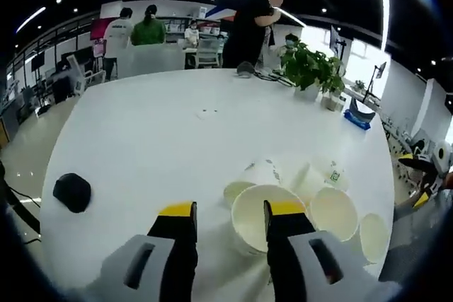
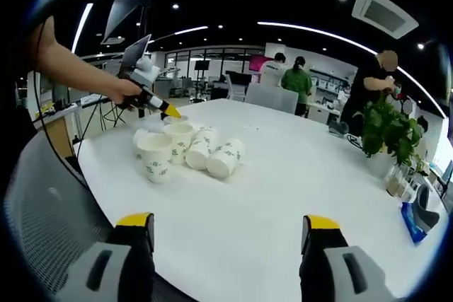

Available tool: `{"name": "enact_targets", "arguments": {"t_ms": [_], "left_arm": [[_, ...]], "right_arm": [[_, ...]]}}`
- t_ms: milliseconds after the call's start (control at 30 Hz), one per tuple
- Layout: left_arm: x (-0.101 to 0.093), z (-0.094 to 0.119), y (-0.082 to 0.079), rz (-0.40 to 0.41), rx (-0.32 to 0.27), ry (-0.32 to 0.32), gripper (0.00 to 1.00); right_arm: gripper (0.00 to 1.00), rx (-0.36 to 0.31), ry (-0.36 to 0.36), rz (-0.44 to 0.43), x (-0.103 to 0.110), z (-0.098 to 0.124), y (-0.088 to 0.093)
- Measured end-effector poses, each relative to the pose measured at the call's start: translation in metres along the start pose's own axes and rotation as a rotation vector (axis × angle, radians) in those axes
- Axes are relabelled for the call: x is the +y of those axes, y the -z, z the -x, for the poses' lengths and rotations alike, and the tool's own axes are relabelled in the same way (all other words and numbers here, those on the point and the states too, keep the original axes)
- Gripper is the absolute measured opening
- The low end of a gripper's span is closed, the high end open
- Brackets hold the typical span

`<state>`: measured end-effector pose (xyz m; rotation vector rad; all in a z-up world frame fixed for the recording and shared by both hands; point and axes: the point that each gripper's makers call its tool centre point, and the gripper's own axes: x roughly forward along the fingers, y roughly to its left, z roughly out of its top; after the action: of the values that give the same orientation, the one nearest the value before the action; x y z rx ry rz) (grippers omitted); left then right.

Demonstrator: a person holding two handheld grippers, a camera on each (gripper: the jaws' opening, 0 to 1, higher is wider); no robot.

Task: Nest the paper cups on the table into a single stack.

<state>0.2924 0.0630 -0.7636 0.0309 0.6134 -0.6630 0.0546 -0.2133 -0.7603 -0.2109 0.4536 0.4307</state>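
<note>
1. The paper cups [image 2: 185, 150] are grouped near one edge of the white table [image 2: 283, 196]; two stand upright and two lie on their sides, touching each other.
2. In the left gripper view, the left gripper [image 1: 230, 221] is wide apart and holds nothing; its right jaw overlaps the rim of the nearest upright cup [image 1: 256, 218], but I cannot tell if it touches it.
3. In the right gripper view, the right gripper [image 2: 228, 228] is also wide apart and empty, above bare table, well apart from the cups.
4. A small black object [image 1: 71, 192] lies on the table, left of the cups.
5. A potted plant [image 1: 311, 68] stands near the far edge.
</note>
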Motion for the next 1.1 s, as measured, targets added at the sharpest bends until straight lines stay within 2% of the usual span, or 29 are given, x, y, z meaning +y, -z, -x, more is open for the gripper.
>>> {"name": "enact_targets", "arguments": {"t_ms": [267, 400, 633, 1100], "left_arm": [[0.002, -0.006, 0.011, 0.0, 0.05, 0.024, 0.2], [0.008, -0.01, 0.009, 0.001, 0.053, 0.025, 0.13], [0.006, -0.011, 0.009, 0.004, 0.06, 0.027, 0.02], [0.005, -0.005, -0.003, -0.001, 0.03, 0.025, 0.0]], "right_arm": [[0.86, -0.001, 0.004, -0.01, -0.001, 0.0, 0.0], [0.86, 0.002, 0.002, -0.011, -0.001, 0.0, 0.0], [0.84, 0.004, 0.007, -0.018, -0.003, 0.0, 0.001], [0.84, 0.0, 0.003, -0.019, -0.005, 0.0, 0.004]]}}
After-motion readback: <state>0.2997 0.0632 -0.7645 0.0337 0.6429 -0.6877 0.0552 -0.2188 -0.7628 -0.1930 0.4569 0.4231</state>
